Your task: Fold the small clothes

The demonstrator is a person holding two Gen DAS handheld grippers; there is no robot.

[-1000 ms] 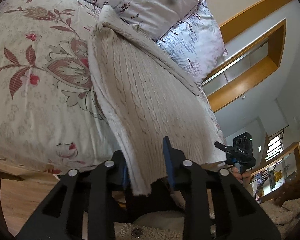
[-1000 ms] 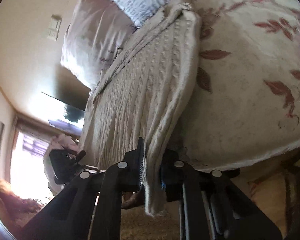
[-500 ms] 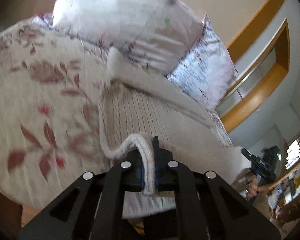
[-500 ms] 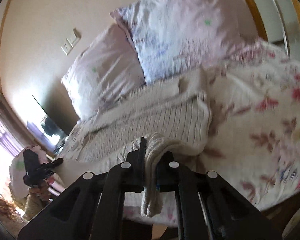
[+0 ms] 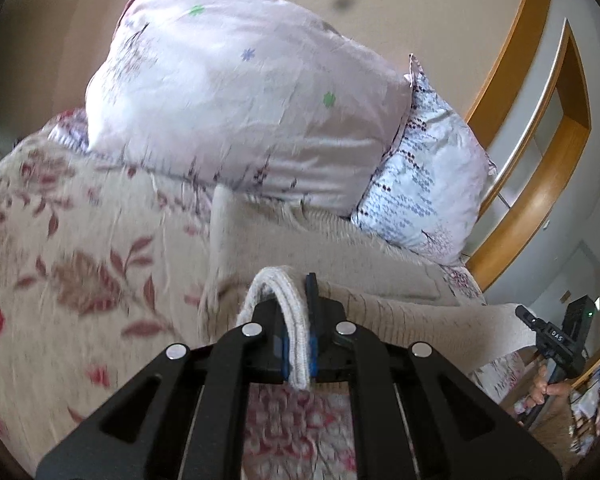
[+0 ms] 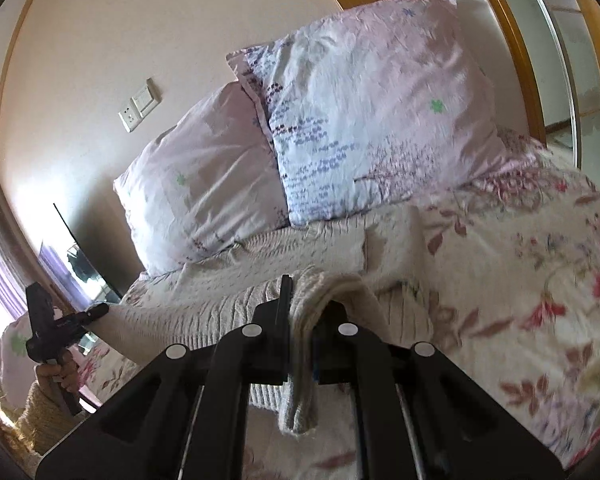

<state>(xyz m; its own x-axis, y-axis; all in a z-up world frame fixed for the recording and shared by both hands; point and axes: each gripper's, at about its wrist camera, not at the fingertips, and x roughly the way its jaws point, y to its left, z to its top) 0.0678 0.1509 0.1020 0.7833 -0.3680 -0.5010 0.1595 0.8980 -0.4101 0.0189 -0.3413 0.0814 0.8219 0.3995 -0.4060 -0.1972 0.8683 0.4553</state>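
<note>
A cream cable-knit sweater point(image 5: 364, 264) lies lengthwise on the floral bedspread point(image 5: 80, 272), its far end under the pillows. My left gripper point(image 5: 298, 320) is shut on the sweater's near hem, which loops up between the pads. The right gripper point(image 6: 300, 320) is shut on the other hem corner of the sweater point(image 6: 228, 304), a bunch of knit hanging below the pads. Both hold the hem lifted above the bed. Each view shows the other gripper: the right one point(image 5: 556, 340) at the right edge, the left one point(image 6: 52, 324) at the left edge, each in a hand.
Two pillows lean on the wall at the bed's head: a pale pink one point(image 5: 236, 92) and a blue-patterned one point(image 5: 424, 184). A wooden-framed mirror point(image 5: 548, 128) stands to the right of the bed. A wall switch plate point(image 6: 140, 108) sits above the pillows.
Both grippers closed on the sweater's hem and lifted it off the bed's edge, carrying it up and toward the pillows. The views tilted up from the bed's side to the pillows and wall.
</note>
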